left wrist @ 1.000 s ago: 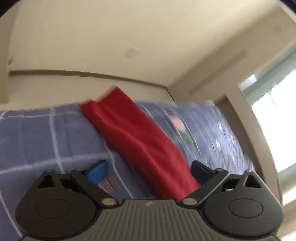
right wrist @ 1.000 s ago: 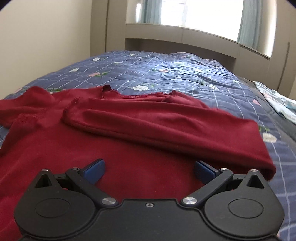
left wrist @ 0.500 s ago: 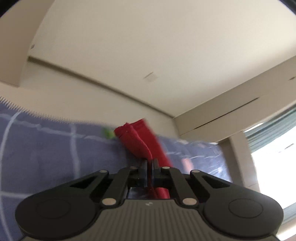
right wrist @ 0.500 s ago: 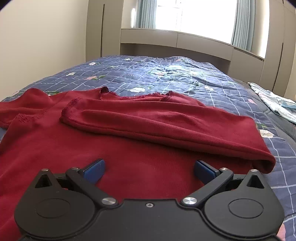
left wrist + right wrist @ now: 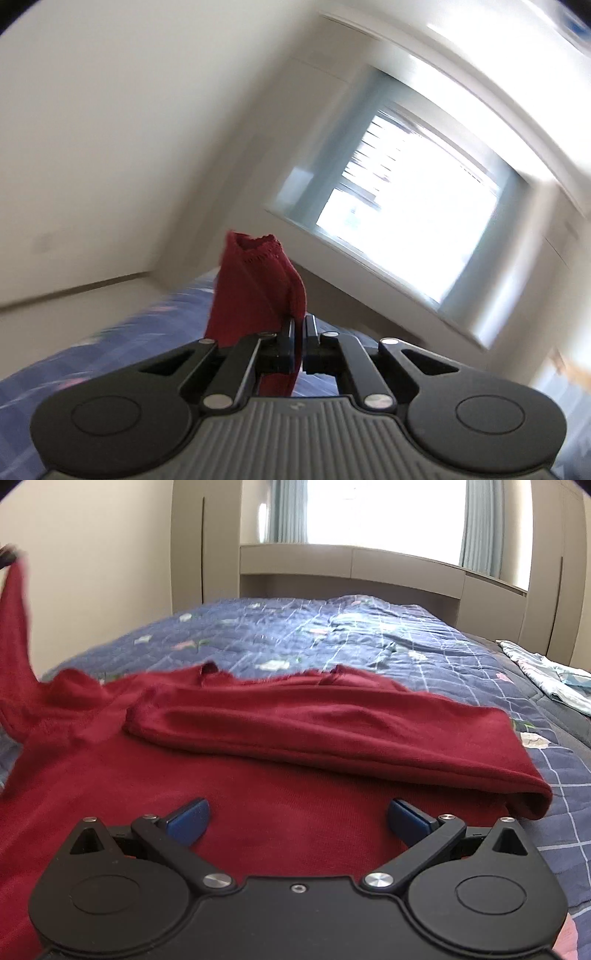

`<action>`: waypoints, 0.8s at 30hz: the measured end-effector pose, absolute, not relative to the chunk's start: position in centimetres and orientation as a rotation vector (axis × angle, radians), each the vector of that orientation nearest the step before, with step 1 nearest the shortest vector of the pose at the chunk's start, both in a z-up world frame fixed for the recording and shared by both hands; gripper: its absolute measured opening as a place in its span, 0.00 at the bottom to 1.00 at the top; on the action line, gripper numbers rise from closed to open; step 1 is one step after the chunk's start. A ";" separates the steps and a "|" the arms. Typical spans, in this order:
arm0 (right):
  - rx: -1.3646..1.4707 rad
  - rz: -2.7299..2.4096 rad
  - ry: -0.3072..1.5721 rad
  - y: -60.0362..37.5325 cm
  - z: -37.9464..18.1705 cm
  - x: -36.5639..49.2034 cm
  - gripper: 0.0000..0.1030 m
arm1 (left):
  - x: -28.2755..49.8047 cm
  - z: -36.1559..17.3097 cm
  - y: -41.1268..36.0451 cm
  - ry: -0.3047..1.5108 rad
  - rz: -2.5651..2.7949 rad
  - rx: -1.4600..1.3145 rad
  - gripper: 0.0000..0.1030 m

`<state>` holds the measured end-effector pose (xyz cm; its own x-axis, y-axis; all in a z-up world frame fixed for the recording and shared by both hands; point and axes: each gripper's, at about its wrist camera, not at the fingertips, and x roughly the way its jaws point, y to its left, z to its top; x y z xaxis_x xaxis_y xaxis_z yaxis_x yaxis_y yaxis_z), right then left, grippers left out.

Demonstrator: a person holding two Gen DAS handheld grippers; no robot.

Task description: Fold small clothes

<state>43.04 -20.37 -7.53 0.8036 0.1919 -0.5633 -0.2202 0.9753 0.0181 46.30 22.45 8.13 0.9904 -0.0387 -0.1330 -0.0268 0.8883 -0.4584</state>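
Note:
A dark red long-sleeved top (image 5: 280,782) lies spread on the bed. One sleeve (image 5: 332,731) is folded across its body. My left gripper (image 5: 298,332) is shut on the cuff of the other sleeve (image 5: 255,284) and holds it up in the air. That lifted sleeve also shows in the right wrist view (image 5: 14,627), rising at the far left edge. My right gripper (image 5: 297,814) is open and empty, low over the body of the top.
The bed has a blue checked quilt (image 5: 332,635) with flower prints. A headboard shelf (image 5: 351,565) and a bright window (image 5: 410,221) stand behind it. A pale folded cloth (image 5: 546,675) lies at the bed's right edge. A wall is on the left.
My left gripper closed on the sleeve cuff and lifted it off the bed, swinging toward the window. The right gripper rose slightly and stayed open.

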 end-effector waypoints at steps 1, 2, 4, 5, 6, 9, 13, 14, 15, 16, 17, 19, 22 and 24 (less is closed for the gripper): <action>-0.008 0.214 0.568 -21.2 -6.8 42.7 0.99 | 47.4 8.6 19.9 0.163 -0.066 -0.426 0.02; 0.023 0.210 0.550 -22.0 -6.1 42.5 0.99 | 48.3 8.7 17.5 0.186 -0.125 -0.384 0.02; 0.079 0.191 0.519 -23.9 -4.6 42.0 1.00 | 50.2 8.4 12.5 0.234 -0.238 -0.291 0.02; 0.092 0.176 0.504 -24.8 -3.9 41.8 1.00 | 51.0 7.9 9.8 0.260 -0.289 -0.243 0.02; 0.094 0.158 0.490 -25.8 -3.2 41.6 1.00 | 51.6 7.0 7.7 0.278 -0.324 -0.217 0.02; 0.076 0.084 0.473 -28.7 -2.1 41.1 1.00 | 51.4 4.0 1.3 0.333 -0.417 -0.131 0.02; 0.074 0.008 0.487 -32.3 -2.3 40.2 1.00 | 50.7 -1.5 -5.0 0.437 -0.473 0.005 0.02; 0.075 -0.004 0.499 -33.0 -2.6 40.0 1.00 | 50.5 -3.1 -6.2 0.470 -0.481 0.023 0.02; 0.079 -0.012 0.514 -33.7 -2.9 40.0 1.00 | 50.4 -4.5 -7.4 0.500 -0.487 0.053 0.02; 0.086 -0.015 0.526 -34.3 -3.3 39.8 1.00 | 49.7 -5.6 -8.2 0.527 -0.492 0.087 0.02; 0.094 -0.013 0.534 -34.8 -3.6 39.7 1.00 | 49.1 -6.2 -8.7 0.554 -0.503 0.115 0.03; 0.114 -0.009 0.543 -35.4 -4.1 39.5 1.00 | 48.7 -7.6 -9.2 0.601 -0.537 0.120 0.04; 0.166 0.011 0.543 -35.7 -4.6 39.5 1.00 | 46.7 -7.1 -9.0 0.618 -0.532 0.095 0.14; 0.217 0.037 0.545 -35.7 -4.8 40.1 1.00 | 45.8 -6.5 -8.0 0.632 -0.522 0.057 0.38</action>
